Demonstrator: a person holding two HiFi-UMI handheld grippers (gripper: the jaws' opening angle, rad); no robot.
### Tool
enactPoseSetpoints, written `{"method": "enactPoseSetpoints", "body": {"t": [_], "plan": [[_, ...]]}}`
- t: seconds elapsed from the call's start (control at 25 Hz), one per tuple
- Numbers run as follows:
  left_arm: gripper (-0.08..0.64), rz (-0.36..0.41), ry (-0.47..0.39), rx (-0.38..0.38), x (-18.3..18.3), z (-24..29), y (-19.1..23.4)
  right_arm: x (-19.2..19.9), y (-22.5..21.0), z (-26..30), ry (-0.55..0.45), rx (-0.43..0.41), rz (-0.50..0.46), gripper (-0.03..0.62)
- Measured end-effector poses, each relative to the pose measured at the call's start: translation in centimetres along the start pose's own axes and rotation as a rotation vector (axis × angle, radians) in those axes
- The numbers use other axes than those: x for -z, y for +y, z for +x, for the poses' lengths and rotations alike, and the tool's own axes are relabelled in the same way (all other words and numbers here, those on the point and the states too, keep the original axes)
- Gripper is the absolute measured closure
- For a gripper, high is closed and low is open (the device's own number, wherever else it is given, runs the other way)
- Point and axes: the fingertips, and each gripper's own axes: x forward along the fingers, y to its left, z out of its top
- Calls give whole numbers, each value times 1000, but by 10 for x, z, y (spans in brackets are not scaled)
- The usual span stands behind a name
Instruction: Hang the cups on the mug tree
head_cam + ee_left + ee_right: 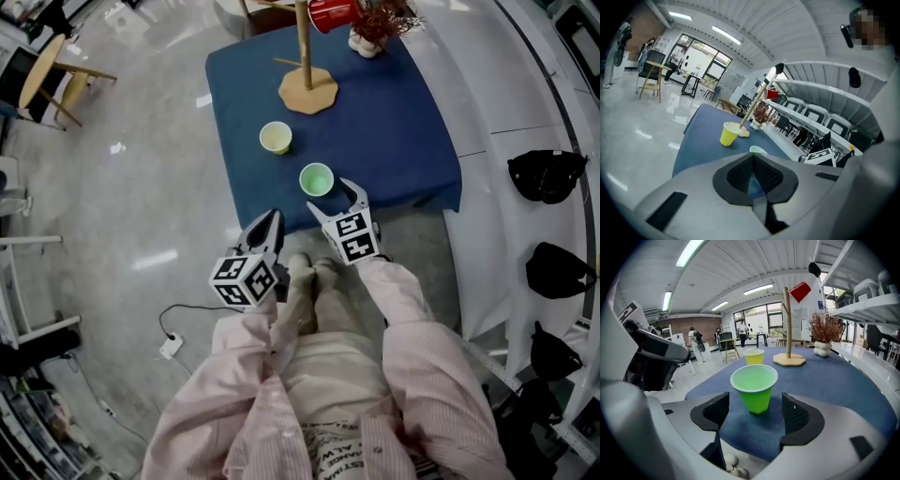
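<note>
My right gripper [754, 414] has its jaws wide apart and holds nothing. The green cup [754, 385] stands upright at the mouth of that gap, touched by neither pad, close to the table's [843, 380] near edge. My left gripper [752, 161] is closed and empty, just off that edge. The yellow cup [754, 356] waits mid-table. At the far edge, the mug tree [788, 324] already carries a red cup [800, 291], so I judge one hung and two left.

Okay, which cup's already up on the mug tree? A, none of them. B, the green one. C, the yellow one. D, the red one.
D: the red cup hangs high on the mug tree, while the green cup and yellow cup stand on the blue table.
</note>
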Motion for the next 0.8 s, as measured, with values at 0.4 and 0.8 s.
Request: {"method": "enactPoseSetpoints", "body": {"t": [0.4, 0.8], "plan": [[561, -17, -2, -18, 8, 15, 17, -4, -3, 27, -47, 21, -52, 270], [561, -37, 0, -42, 1, 13, 21, -17, 2, 32, -52, -12, -63, 291]]}}
